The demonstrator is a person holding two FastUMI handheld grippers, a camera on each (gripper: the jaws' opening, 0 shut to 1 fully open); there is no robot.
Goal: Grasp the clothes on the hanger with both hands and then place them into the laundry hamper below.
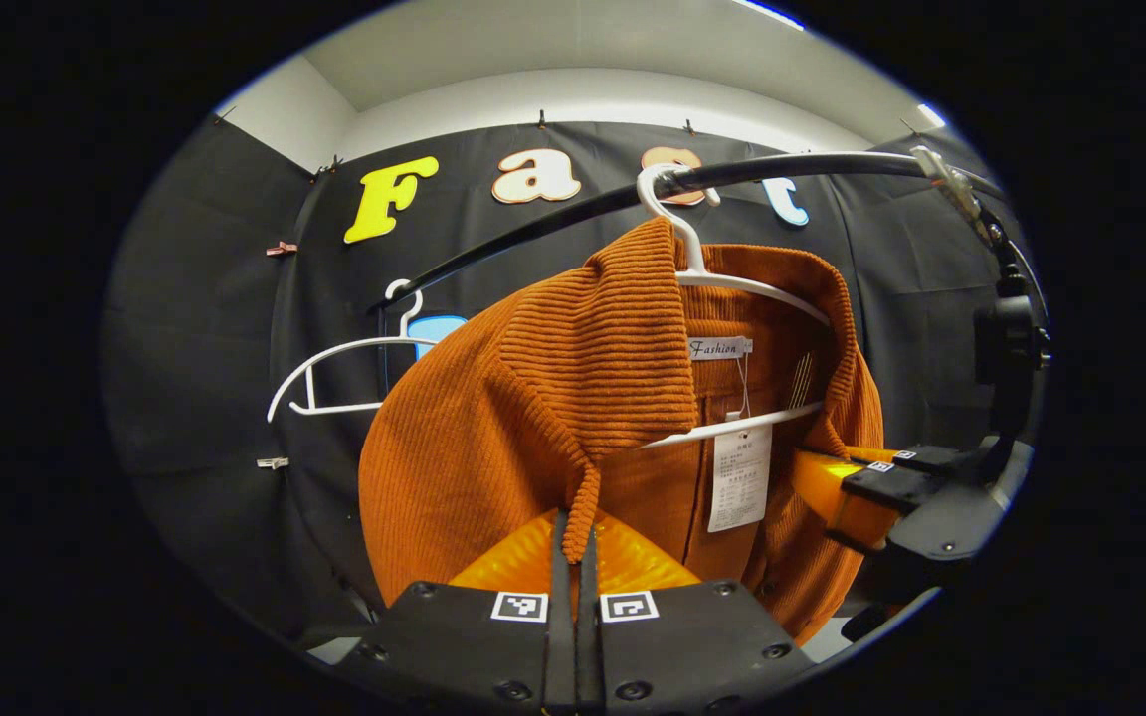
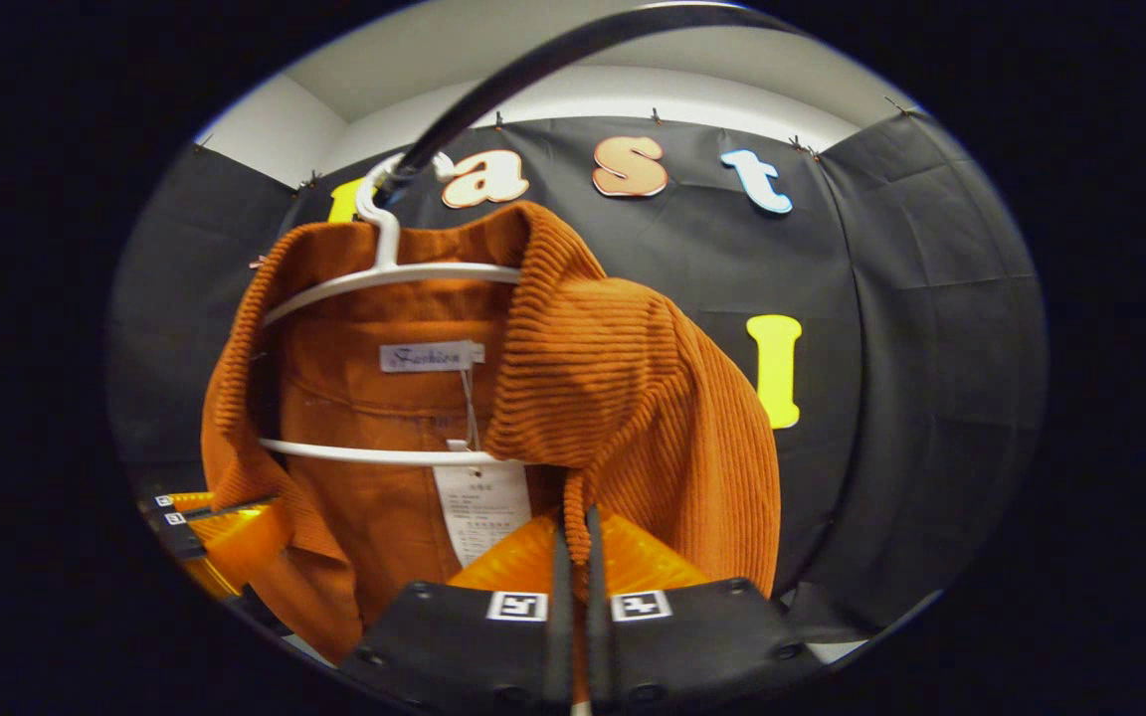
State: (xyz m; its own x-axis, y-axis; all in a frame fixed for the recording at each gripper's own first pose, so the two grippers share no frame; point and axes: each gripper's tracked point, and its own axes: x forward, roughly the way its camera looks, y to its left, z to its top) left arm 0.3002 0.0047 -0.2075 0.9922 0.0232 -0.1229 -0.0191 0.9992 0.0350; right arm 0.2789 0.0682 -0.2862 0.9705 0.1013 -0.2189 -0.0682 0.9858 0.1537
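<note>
An orange corduroy jacket [image 1: 533,398] hangs on a white hanger [image 1: 732,283] from a black rail [image 1: 782,169]. At the bottom of the left gripper view, my left gripper [image 1: 573,532] is shut on the front edge of the jacket's collar. The other gripper [image 1: 857,487] shows at the right there, pinching the far collar side. In the right gripper view the same jacket [image 2: 633,398] hangs on the hanger [image 2: 384,278], and my right gripper [image 2: 575,527] is shut on its collar edge. The left gripper [image 2: 205,517] appears at the lower left, closed on the cloth.
A second, bare white hanger [image 1: 344,373] hangs farther left on the rail. Black cloth covers the booth walls behind, with a white wall and ceiling above. A white paper tag [image 1: 740,477] dangles inside the jacket's neck.
</note>
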